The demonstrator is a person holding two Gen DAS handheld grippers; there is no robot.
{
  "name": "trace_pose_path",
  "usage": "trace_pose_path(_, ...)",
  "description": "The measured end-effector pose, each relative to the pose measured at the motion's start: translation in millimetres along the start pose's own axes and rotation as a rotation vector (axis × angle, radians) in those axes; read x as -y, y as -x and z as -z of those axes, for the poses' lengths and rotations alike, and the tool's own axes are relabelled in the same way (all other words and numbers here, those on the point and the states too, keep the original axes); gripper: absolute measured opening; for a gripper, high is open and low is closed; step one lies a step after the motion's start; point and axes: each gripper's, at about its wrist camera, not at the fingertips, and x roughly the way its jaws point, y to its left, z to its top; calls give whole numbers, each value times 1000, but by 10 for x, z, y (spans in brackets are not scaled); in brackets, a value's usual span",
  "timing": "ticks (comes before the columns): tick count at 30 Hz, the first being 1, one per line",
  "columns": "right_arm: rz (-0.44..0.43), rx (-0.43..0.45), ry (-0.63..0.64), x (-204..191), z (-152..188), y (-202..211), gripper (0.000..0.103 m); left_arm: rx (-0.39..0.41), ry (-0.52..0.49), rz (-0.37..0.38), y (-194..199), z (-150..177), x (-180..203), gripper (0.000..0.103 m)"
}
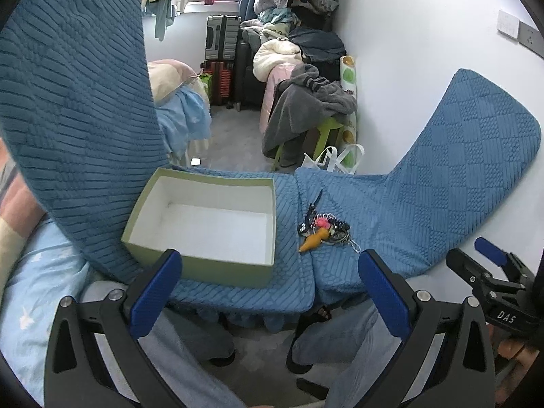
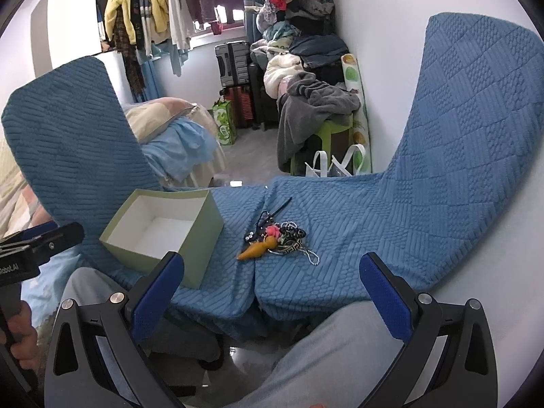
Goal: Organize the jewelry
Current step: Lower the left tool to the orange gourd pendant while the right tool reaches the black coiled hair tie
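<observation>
A small heap of jewelry [image 1: 323, 230] with an orange carrot charm [image 1: 313, 241], pink bits and bead chains lies on the blue quilted cushion [image 1: 391, 210]; it also shows in the right wrist view [image 2: 277, 239]. An empty pale green box [image 1: 207, 227] with a white inside stands to its left, also in the right wrist view [image 2: 163, 234]. My left gripper [image 1: 268, 292] is open and empty, hanging before the cushion's front edge. My right gripper [image 2: 272, 295] is open and empty, also short of the cushion, and shows at the left view's right edge [image 1: 489, 268].
Two blue chair backs rise at the left [image 1: 74, 119] and right [image 2: 476, 136]. A white wall [image 1: 408, 34] runs on the right. A bed [image 1: 183, 108], suitcases [image 1: 222, 51], a green stool with grey clothes [image 1: 306, 112] and hanging clothes [image 2: 153, 10] stand behind. My legs are below.
</observation>
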Motion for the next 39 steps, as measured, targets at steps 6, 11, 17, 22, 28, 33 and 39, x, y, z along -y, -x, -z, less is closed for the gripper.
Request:
trace_pose_path(6,-16,22,-29,112,-102,-235,103,8,7,-1,-227,-151,-6,103)
trace_pose_path(11,-42,48,-20,171,-162,-398,102,-6,7,1,-499,-198,-9,103)
trace_pose_path(17,-52,68,-27,308,-133,-643,84,-21,26,61,-798,-165,20,103)
trace_pose_path(22,-52,60,-68,472,-39,-943,59,-29,12,108,-1038,-139,157,94)
trace_pose_path(28,-89,24,-112,667,60,-1293,45,-57,-52,171,-1315,-75,410,76)
trace_pose_path(33,-136,-23,-159,824,145,-1597,34,-87,-89,185,-1587,-49,582,72)
trace_pose_path(39,-213,-116,-215,992,207,-2030,33,-137,-114,208,-1917,19,720,65)
